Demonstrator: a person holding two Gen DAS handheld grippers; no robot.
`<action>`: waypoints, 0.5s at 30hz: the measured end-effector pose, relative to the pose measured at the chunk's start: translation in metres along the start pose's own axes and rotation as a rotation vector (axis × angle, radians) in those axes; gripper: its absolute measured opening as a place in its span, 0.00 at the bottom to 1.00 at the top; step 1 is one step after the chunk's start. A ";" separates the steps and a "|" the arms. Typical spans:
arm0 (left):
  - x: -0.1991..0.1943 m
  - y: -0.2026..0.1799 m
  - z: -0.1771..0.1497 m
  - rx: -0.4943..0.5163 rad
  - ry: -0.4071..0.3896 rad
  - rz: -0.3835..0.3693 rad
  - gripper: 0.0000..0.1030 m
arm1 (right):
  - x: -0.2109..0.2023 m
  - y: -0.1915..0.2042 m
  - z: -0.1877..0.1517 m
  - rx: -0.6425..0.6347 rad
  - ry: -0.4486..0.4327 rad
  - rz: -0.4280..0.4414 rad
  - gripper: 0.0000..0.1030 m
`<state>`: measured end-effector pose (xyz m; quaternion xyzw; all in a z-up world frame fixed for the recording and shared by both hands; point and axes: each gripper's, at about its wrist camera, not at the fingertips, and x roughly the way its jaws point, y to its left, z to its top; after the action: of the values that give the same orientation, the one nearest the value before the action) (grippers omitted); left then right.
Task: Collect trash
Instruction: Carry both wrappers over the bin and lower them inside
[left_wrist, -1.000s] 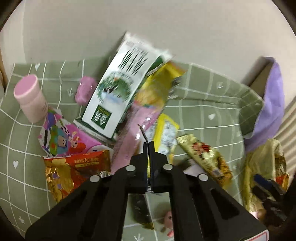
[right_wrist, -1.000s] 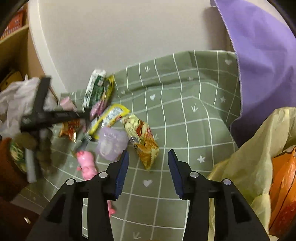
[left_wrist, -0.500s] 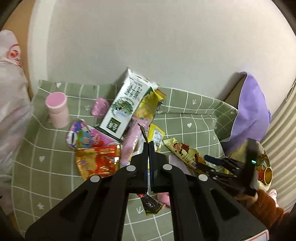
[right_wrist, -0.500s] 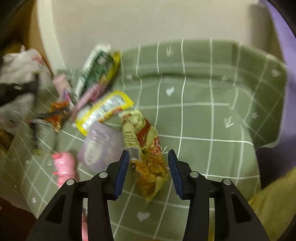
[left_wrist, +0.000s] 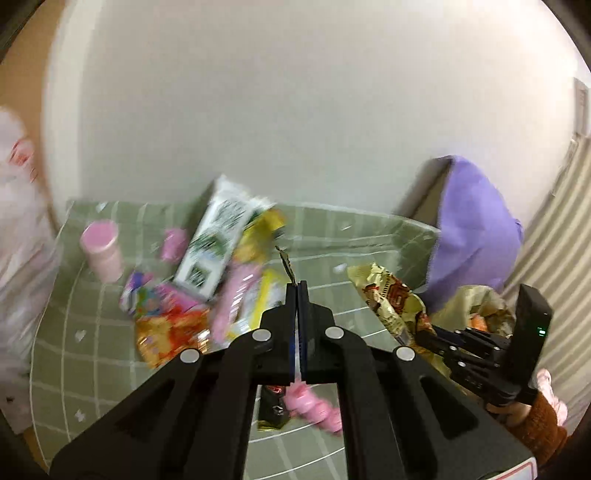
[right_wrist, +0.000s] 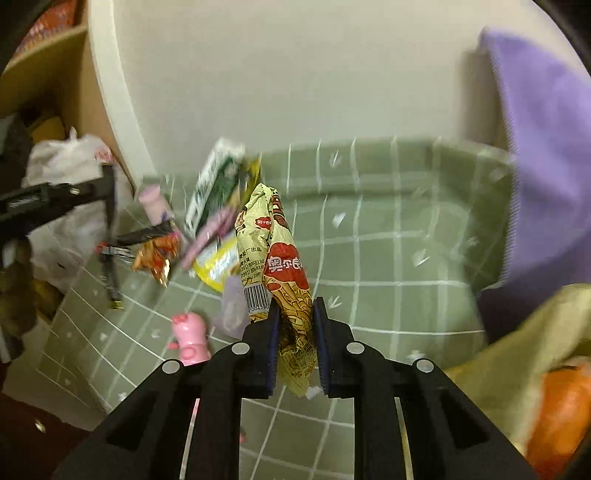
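Observation:
My right gripper (right_wrist: 294, 306) is shut on a yellow and red snack packet (right_wrist: 275, 254) and holds it lifted above the green checked cloth (right_wrist: 388, 266); the packet also shows in the left wrist view (left_wrist: 388, 295). My left gripper (left_wrist: 297, 290) is shut on a thin dark wrapper (left_wrist: 286, 264) that hangs down below the fingers (left_wrist: 273, 410). More trash lies in a pile on the cloth: a green and white carton (left_wrist: 218, 247), a pink stick packet (left_wrist: 236, 295), a yellow packet (left_wrist: 264, 299) and a red-orange packet (left_wrist: 170, 332).
A pink bottle (left_wrist: 101, 249) and a small pink pot (left_wrist: 173, 242) stand at the back left. A pink pig toy (right_wrist: 190, 332) and a lilac cup (right_wrist: 232, 306) lie near the front. A yellowish bag (right_wrist: 517, 350) sits at right below a purple cloth (right_wrist: 546, 147). A white plastic bag (right_wrist: 66, 192) is at left.
My right gripper has shut on the yellow and red snack packet and lifted it off the cloth. My left gripper has risen and pulled back with the dark wrapper.

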<state>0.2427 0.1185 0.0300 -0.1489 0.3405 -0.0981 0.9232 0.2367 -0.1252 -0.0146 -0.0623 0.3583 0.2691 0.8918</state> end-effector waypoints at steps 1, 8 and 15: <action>0.000 -0.011 0.006 0.023 -0.014 -0.024 0.01 | -0.016 -0.002 0.002 -0.002 -0.024 -0.021 0.17; 0.002 -0.093 0.036 0.146 -0.070 -0.204 0.01 | -0.104 -0.036 0.003 0.074 -0.153 -0.164 0.17; 0.020 -0.190 0.043 0.215 -0.066 -0.422 0.01 | -0.188 -0.088 -0.021 0.158 -0.244 -0.365 0.17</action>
<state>0.2707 -0.0564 0.1143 -0.1205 0.2590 -0.3195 0.9035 0.1581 -0.2878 0.0892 -0.0230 0.2507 0.0798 0.9645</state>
